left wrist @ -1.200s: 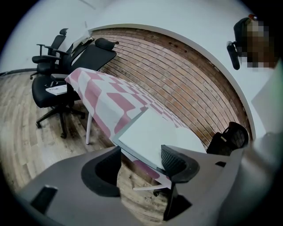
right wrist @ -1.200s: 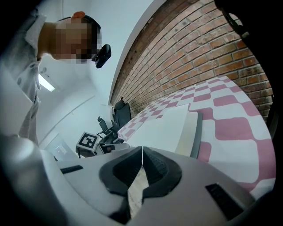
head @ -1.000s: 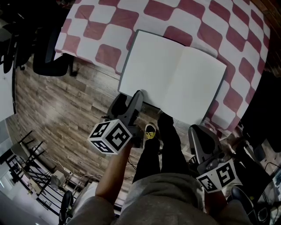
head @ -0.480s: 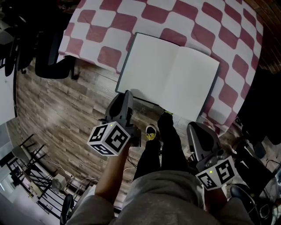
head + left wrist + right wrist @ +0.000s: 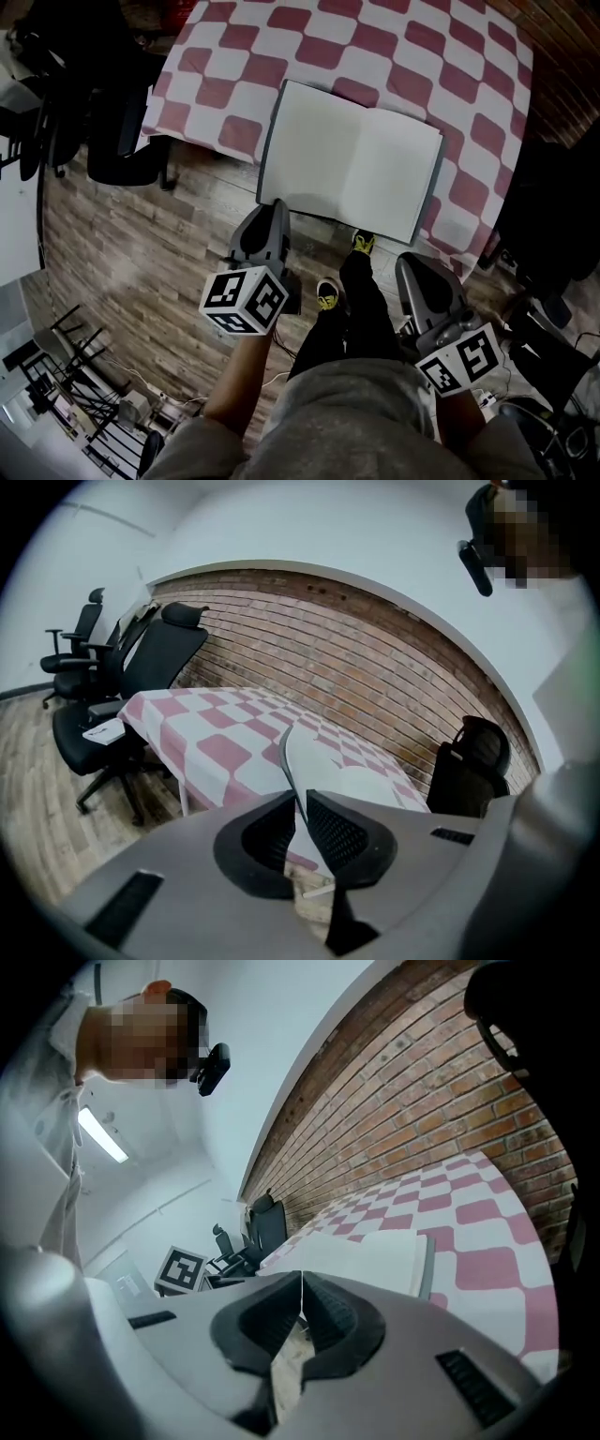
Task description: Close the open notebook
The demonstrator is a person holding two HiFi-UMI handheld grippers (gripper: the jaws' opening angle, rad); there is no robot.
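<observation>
The open notebook [image 5: 352,159] lies flat with blank white pages up, at the near edge of the red-and-white checkered table [image 5: 422,56]. My left gripper [image 5: 274,208] hovers just short of the notebook's near left corner; its jaws are closing, with a narrow gap and nothing between them. The left gripper view shows its jaws [image 5: 300,796] in front of the notebook [image 5: 328,766]. My right gripper [image 5: 410,264] hangs below the notebook's near right corner, shut and empty. From the right gripper [image 5: 302,1279], the notebook [image 5: 375,1251] lies ahead on the cloth.
A black office chair [image 5: 117,141] stands left of the table on the wood floor, with more chairs [image 5: 141,667] behind it. Another dark chair [image 5: 473,761] sits at the table's right. The person's legs and shoes [image 5: 326,295] are between the grippers.
The left gripper's jaws went from wide apart to nearly together. Both grippers rose, and the notebook now looks smaller and farther in the head view.
</observation>
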